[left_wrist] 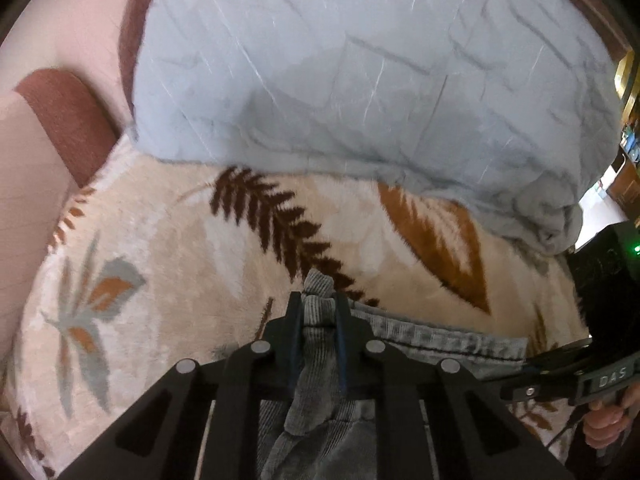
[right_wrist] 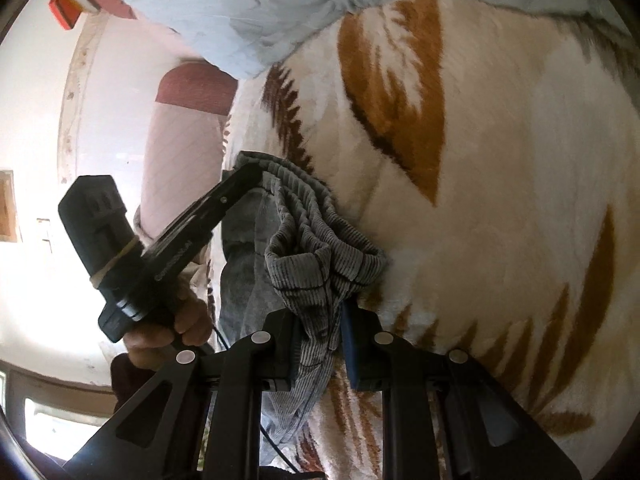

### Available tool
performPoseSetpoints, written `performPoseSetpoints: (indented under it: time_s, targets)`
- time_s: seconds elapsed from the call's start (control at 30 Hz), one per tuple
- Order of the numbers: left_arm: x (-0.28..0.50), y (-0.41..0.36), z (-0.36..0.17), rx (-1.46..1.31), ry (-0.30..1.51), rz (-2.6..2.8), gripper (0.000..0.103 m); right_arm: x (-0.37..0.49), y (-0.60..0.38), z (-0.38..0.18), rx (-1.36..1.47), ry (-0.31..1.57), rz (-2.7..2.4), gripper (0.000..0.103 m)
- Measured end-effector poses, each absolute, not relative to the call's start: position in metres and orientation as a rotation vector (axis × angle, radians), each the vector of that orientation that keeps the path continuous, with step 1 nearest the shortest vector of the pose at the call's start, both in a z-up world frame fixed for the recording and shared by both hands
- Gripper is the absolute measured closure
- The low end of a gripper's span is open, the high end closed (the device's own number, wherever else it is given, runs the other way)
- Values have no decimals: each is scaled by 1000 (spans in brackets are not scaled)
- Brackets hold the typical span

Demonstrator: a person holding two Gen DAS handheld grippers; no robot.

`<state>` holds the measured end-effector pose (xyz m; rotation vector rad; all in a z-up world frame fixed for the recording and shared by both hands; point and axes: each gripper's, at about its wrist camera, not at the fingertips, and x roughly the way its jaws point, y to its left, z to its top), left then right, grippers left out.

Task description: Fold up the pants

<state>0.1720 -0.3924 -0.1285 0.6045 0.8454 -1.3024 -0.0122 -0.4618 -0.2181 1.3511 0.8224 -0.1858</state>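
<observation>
The grey corduroy pants [left_wrist: 316, 364] hang between both grippers above a cream leaf-patterned blanket [left_wrist: 180, 260]. My left gripper [left_wrist: 318, 300] is shut on a bunched edge of the pants, with cloth sticking out past the fingertips. The pants' hem band [left_wrist: 452, 340] runs to the right toward the other gripper. In the right wrist view my right gripper [right_wrist: 320, 320] is shut on a fold of the same pants [right_wrist: 320, 248]. The left gripper [right_wrist: 244, 176] shows there too, shut on the far end of the cloth.
A pale blue quilt [left_wrist: 360, 80] lies bunched at the far side of the blanket and shows in the right wrist view [right_wrist: 224, 12]. The blanket [right_wrist: 500, 200] spreads right. A pink and maroon cushion [left_wrist: 60, 120] stands at the left. A dark device with a green light [left_wrist: 608, 260] sits right.
</observation>
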Motion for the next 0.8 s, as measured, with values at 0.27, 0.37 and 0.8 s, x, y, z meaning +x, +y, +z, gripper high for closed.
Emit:
performPoseSetpoints:
  time_s: [0.27, 0.37, 0.8]
  targets:
    - [191, -340, -81, 514, 767, -1258, 87, -9, -445, -183, 1262, 729, -116, 87]
    - [194, -318, -68, 497, 748, -1228, 87, -6, -438, -173, 1247, 703, -58, 88]
    - [197, -215, -72, 480, 758, -1087, 87, 26, -357, -160, 1154, 805, 288, 87]
